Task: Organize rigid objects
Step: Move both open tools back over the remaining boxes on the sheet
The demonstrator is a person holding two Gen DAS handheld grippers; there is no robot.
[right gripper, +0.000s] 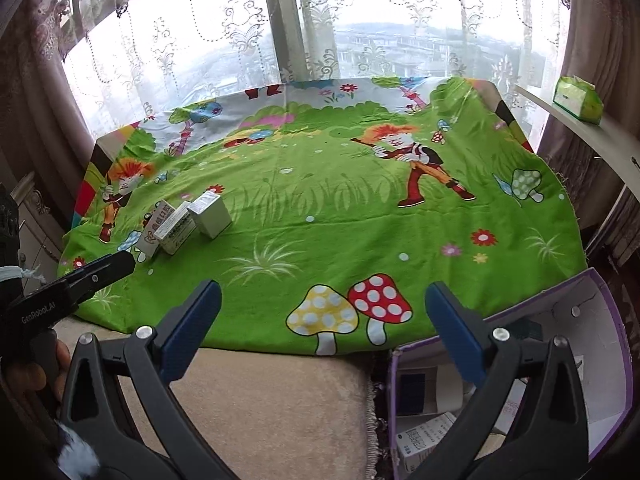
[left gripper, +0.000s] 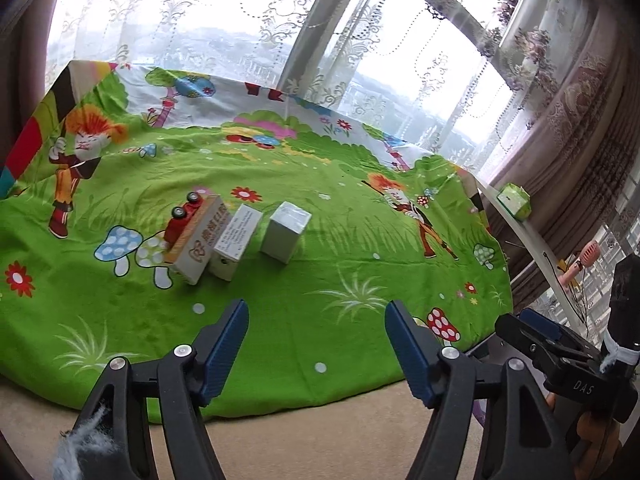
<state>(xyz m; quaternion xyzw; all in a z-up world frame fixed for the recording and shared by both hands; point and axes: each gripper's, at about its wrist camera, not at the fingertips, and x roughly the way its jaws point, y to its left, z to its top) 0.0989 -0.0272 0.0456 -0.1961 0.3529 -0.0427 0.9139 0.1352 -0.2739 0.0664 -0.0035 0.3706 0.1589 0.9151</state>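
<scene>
Three white boxes stand in a row on the green cartoon cloth (left gripper: pixel 320 272): a long box with orange print (left gripper: pixel 198 236), a text-covered box (left gripper: pixel 236 242) and a plain silver-white box (left gripper: pixel 286 230). A red toy car (left gripper: pixel 182 220) lies on its side behind the long box. The row also shows in the right wrist view: long box (right gripper: pixel 154 230), middle box (right gripper: pixel 176 230), silver-white box (right gripper: pixel 210 214). My left gripper (left gripper: pixel 316 336) is open and empty, short of the boxes. My right gripper (right gripper: pixel 320 320) is open and empty at the cloth's front edge.
A purple-edged cardboard box (right gripper: pixel 560 360) with several packages inside sits at the lower right, partly under my right gripper. A green tissue pack (right gripper: pixel 578 98) rests on the white ledge (right gripper: pixel 600 136) at the right. Beige carpet (right gripper: pixel 280 400) lies in front; curtains and window behind.
</scene>
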